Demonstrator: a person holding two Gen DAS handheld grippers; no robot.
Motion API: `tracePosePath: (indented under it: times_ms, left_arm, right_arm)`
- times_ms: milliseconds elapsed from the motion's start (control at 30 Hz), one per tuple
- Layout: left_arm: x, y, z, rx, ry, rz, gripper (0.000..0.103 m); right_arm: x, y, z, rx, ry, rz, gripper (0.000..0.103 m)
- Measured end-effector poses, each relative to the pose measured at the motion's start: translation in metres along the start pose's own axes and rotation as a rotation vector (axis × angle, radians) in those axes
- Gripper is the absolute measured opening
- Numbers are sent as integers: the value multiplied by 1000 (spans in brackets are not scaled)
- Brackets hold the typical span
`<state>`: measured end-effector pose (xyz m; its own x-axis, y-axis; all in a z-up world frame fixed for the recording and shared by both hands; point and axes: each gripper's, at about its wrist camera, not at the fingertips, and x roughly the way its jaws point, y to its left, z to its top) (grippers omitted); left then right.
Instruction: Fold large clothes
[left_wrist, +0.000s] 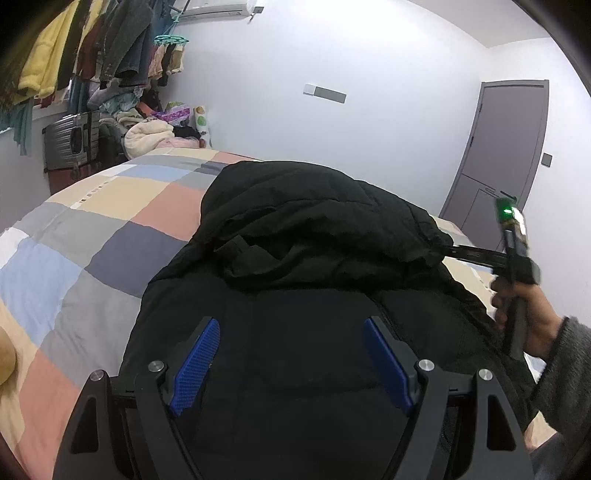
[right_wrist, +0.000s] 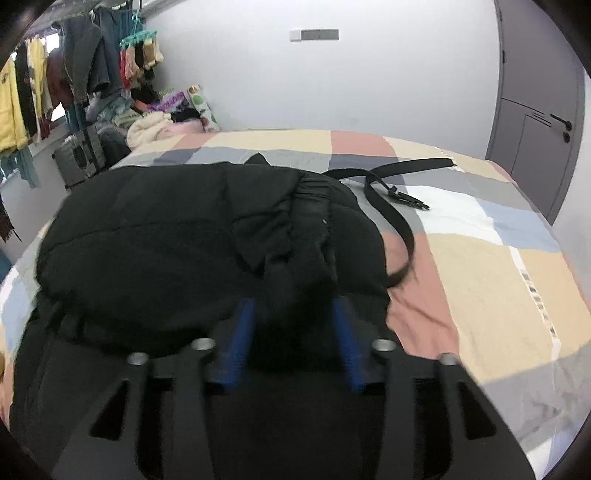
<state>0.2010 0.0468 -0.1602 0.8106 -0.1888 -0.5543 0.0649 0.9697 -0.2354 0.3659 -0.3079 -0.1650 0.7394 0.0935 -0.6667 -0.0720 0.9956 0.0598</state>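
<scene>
Two grippers over black padded jacket on checked bed: left gripper spread, empty; right gripper pinching sleeve cuff. Risk: bulky cuff slipping, fold springing open toward belt beside jacket.

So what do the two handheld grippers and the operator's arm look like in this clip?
Both are matte black frames with cut-out slots and round silver bolts. The left gripper and right gripper carry textured blue finger pads. Seen from the left view, the right unit shows a lit green light, held by a bare hand in a grey knit sleeve.
</scene>
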Motion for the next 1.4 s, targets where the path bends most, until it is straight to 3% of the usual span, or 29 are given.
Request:
tracePosePath:
  times_ms: [233,500,667,767,900,1100,1333,1400]
  left_arm:
    - [-13,9,1,-56,8,-2,79]
    - [-33,33,-3,-120,109,-35,79]
    - [-39,56,-7,-182,198,-42,79]
    - [-34,69,-8,-241,272,-30,79]
    - [-26,94,-13,-345,353,-19,79]
    - [-11,141,-28,-574,433,-15,80]
    - [3,168,-48,-708,481,72,86]
    - [13,168,-54,-718,520,46,86]
  right_arm:
    - [-63,-13,-38,-2,-13,23,61]
    - [-111,-55,-85,122,145,17,62]
    - [-106,-106,-131,350,331,67,62]
    - [-104,-132,-145,499,352,81,63]
    - [-97,-156,-165,654,387,82,73]
    - [-78,-143,-177,710,473,308,75]
    - [-97,-103,-150,542,371,471,75]
    - [-99,-97,-147,530,346,520,76]
